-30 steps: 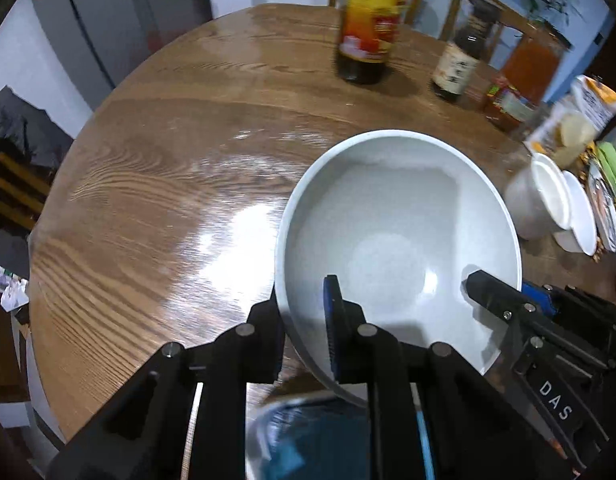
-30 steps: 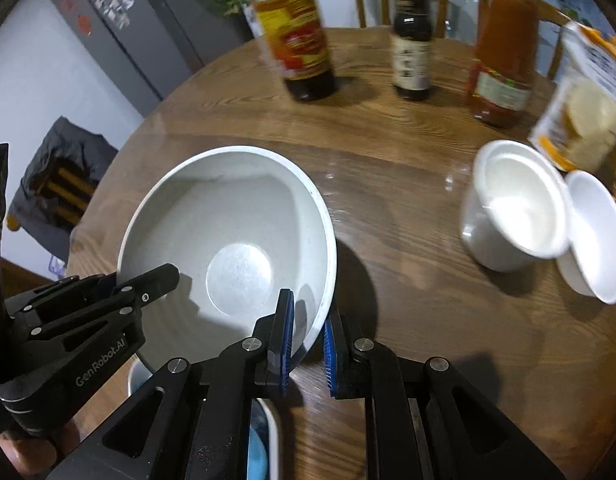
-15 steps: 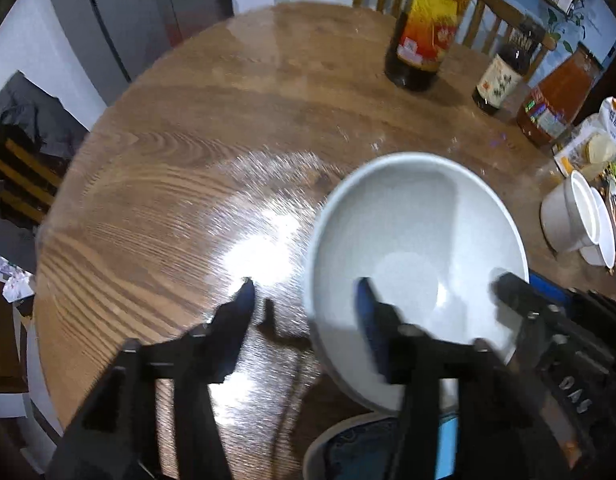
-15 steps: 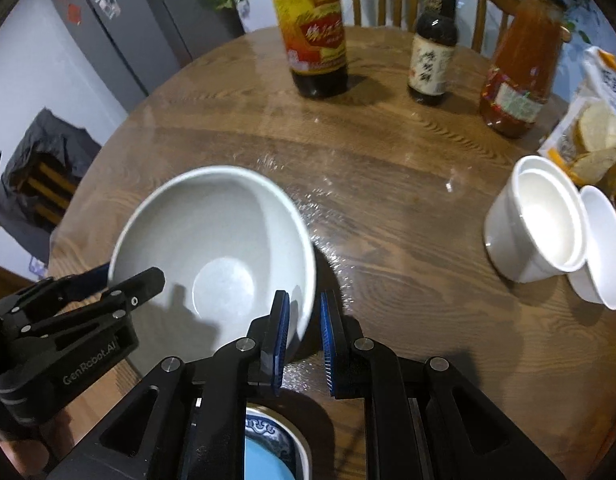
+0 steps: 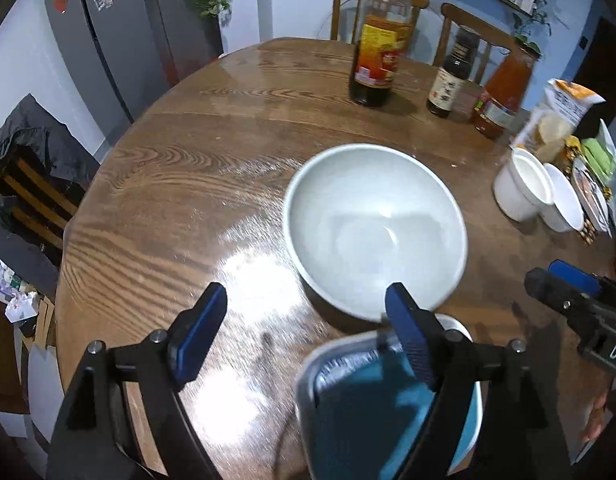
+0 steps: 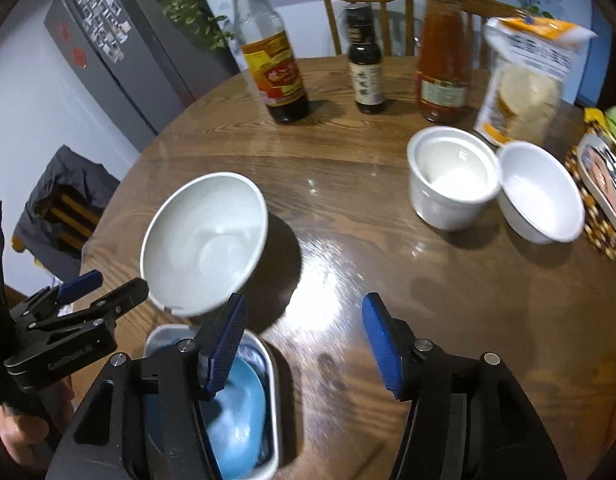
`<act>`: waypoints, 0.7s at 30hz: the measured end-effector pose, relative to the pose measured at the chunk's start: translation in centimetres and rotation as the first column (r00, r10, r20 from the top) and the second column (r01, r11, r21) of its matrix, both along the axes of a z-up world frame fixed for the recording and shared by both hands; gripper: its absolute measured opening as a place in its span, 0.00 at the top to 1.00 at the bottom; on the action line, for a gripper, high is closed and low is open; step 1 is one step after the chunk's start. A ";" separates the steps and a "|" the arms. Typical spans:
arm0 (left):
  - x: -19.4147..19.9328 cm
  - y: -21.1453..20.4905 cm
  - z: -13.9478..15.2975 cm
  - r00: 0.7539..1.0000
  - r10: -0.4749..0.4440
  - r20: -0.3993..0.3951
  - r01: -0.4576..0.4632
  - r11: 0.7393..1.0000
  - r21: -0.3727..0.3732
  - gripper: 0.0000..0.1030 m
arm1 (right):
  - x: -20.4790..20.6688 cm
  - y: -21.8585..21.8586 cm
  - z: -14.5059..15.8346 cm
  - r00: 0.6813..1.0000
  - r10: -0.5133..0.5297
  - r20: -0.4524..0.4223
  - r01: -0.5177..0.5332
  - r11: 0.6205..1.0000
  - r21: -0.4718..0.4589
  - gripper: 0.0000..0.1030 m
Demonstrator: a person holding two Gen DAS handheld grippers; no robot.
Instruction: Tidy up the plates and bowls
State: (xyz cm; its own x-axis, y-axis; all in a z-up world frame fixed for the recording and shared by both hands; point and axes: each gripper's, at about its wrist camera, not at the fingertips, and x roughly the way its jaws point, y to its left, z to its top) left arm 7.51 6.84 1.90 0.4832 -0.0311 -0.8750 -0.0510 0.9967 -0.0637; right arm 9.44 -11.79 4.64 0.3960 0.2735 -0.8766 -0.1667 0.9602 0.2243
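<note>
On a round wooden table [image 5: 156, 184], going left to right, a large pale grey bowl [image 5: 374, 228] sits empty towards the middle, a little left of centre. Its near rim overlaps a rectangular white dish with a blue inside [image 6: 244, 396], which lies at the table's near edge.

Both handheld grippers hover over that near edge. The left gripper [image 5: 304, 332] has just been spreading its jaws; they stand wide apart, and nothing is pressed between the blue pads (the bowl's near rim shows just beyond the right-hand pad). The right gripper [image 6: 304, 344] has just been spreading its jaws too; they stand released over bare wood, clear of the bowl, with the left-hand pad above the dish.

Further right sit a white cup [image 6: 452, 176] and a small white bowl [image 6: 540, 192], touching side by side. Along the far edge stand three bottles: dark sauce [image 6: 276, 60], a smaller black one [image 6: 366, 68], an orange one [image 6: 442, 60]. A snack bag [image 6: 524, 80] stands to their right.
</note>
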 end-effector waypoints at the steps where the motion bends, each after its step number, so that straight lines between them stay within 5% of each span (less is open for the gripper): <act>1: -0.1 -0.2 -0.1 1.000 -0.006 0.000 0.006 1.000 -0.008 0.13 | -0.5 -0.5 0.2 1.000 -0.006 0.002 0.006 1.000 -0.001 0.41; 7: -1.8 -2.6 0.4 0.999 -0.045 0.019 0.045 0.999 0.005 0.02 | -2.3 -2.9 1.0 0.999 -0.041 0.034 0.042 0.999 -0.029 0.37; 21: -3.0 -10.0 0.1 0.985 -0.170 0.011 0.170 0.985 -0.037 0.01 | -5.1 -11.2 0.3 0.983 -0.182 0.014 0.183 0.982 -0.044 0.34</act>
